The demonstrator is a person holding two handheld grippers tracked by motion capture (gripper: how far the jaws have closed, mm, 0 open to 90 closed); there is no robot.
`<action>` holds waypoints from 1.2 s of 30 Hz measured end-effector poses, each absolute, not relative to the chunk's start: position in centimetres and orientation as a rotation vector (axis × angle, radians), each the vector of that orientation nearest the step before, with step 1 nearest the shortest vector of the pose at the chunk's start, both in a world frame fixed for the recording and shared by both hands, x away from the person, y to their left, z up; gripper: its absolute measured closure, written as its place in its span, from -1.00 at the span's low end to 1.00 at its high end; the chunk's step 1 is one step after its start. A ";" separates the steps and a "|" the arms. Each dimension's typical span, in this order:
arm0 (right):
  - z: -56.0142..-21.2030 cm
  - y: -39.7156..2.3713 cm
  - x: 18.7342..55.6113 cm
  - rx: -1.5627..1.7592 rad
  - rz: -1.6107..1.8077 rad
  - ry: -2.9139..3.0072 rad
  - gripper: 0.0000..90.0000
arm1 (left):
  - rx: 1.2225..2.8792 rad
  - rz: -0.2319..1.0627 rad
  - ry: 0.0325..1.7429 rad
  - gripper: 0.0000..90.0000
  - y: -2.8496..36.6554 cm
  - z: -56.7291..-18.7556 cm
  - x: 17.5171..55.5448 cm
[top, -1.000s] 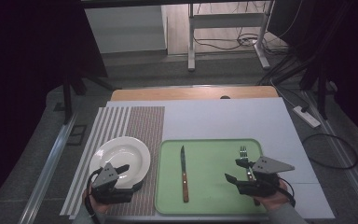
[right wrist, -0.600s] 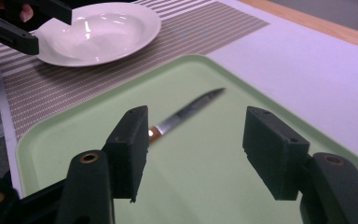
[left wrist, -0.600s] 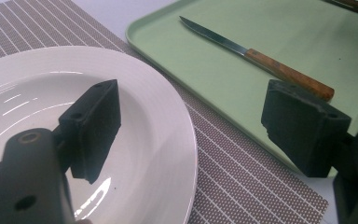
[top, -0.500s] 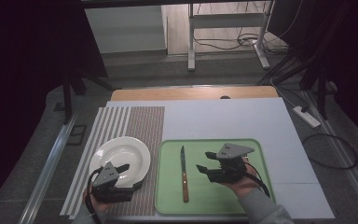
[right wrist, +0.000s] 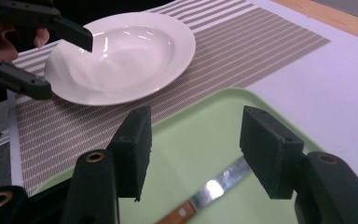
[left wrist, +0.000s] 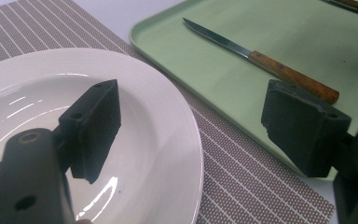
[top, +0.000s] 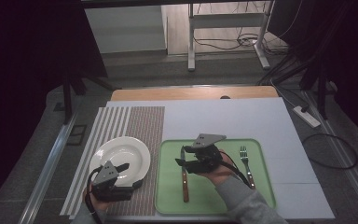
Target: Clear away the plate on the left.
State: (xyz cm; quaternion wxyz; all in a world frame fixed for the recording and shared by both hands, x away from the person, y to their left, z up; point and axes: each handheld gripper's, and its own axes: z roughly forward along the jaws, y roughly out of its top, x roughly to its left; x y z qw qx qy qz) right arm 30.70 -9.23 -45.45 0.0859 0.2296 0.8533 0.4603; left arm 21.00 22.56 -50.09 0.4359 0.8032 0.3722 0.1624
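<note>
**A:** Knife with the wooden handle and steel blade (top: 184,175) lies flat on the pale green plastic tray (top: 261,186), left part of it, blade pointing away from the person.

**B:** Start from the left. What's there?

**A:** Brown and white striped woven placemat (top: 135,123), round white ceramic plate (top: 121,156) on it. Left gripper (top: 121,169) sits at the plate's near edge, jaws wide, nothing between them. In the left gripper view one jaw is over the plate, the other over the tray's edge.

**B:** Touching the plate?

**A:** Can't tell.

**B:** And the right gripper?

**A:** Right gripper (top: 181,161) is over the tray, just above the knife, pointing left toward the plate. Jaws have just been closing but there's a clear gap. In the right gripper view the knife (right wrist: 205,196) shows between and below the jaws, not clamped.

**B:** Anything further right?

**A:** Steel fork (top: 246,163) near the tray's right side, tines away from the person, well apart from the knife. Tray rests on a light grey board (top: 242,119) covering the table.
</note>
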 end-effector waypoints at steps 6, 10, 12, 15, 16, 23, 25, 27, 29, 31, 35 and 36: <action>-45.6 -7.8 31.4 0.675 1.374 2.584 0.00 | 2.008 0.401 0.919 -0.54 22.4 -50.1 21.0; -45.8 -7.1 31.7 0.665 1.373 2.606 0.05 | 2.007 0.400 0.917 -0.54 22.4 -50.1 21.0; -46.0 -6.6 32.1 0.676 1.379 2.621 0.11 | 2.008 0.398 0.917 -0.54 22.4 -50.2 21.0; -46.2 -6.1 32.6 0.688 1.375 2.639 0.21 | 2.009 0.397 0.916 -0.54 22.3 -50.2 21.0; -46.2 -6.0 32.8 0.688 1.372 2.644 0.25 | 2.009 0.397 0.915 -0.54 22.3 -50.2 21.0; -46.9 -4.5 33.6 0.667 1.331 2.700 0.63 | 2.010 0.399 0.915 -0.54 22.4 -50.1 21.0; -47.2 -3.9 33.9 0.654 1.329 2.718 0.80 | 2.009 0.401 0.917 -0.54 22.4 -50.1 21.0; -47.4 -3.2 34.1 0.640 1.321 2.739 0.96 | 2.010 0.399 0.917 -0.54 22.4 -50.2 21.0; -47.4 -2.9 34.2 0.640 1.318 2.747 1.00 | 2.010 0.399 0.916 -0.54 22.4 -50.2 21.0; -47.6 -1.6 34.5 0.624 1.291 2.777 1.00 | 2.007 0.399 0.916 -0.54 22.4 -50.1 21.0; -47.9 -0.3 34.8 0.614 1.267 2.806 1.00 | 2.008 0.398 0.915 -0.54 22.4 -50.2 21.0; -48.2 1.0 35.1 0.613 1.242 2.817 1.00 | 2.008 0.397 0.914 -0.54 22.4 -50.1 21.0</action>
